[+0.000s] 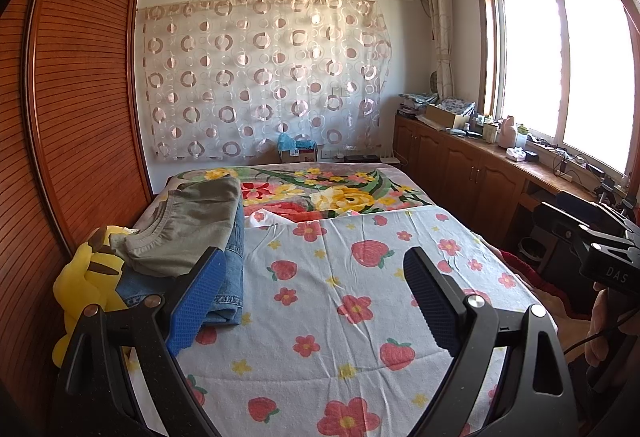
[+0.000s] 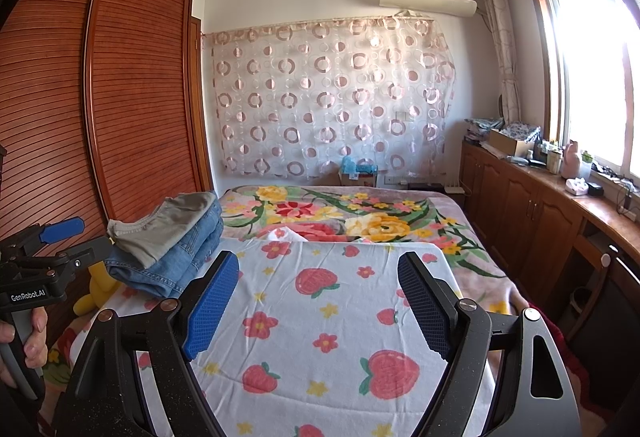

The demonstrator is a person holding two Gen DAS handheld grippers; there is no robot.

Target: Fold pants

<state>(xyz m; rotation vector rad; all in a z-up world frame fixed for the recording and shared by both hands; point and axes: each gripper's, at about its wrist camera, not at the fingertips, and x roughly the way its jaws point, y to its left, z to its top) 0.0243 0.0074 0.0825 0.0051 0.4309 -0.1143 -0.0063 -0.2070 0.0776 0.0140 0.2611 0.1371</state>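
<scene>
While both of my grippers hang idle over the bed, nothing lies between their fingers. Largest before me is the white cotton sheet printed with strawberries and flowers [image 1: 340, 277], spread flat and bare over the plush floral blanket [image 1: 328, 193] at twelve o'clock. At ten o'clock, near the slatted brown wooden wardrobe [image 1: 80, 97], sits the stack of pants: folded olive-grey trousers [image 1: 192, 225] resting on folded blue denim jeans [image 1: 228, 277], with a yellow plush toy [image 1: 88, 277] just beside them at nine o'clock. My left gripper [image 1: 316, 293] has its blue-padded fingers wide apart and empty; my right gripper [image 2: 320, 301] is likewise spread and empty. I judge I am between garments: the pile looks finished, and no unfolded pair shows on the sheet. Next I must fetch another pair, if any remains, and lay it flat here.
</scene>
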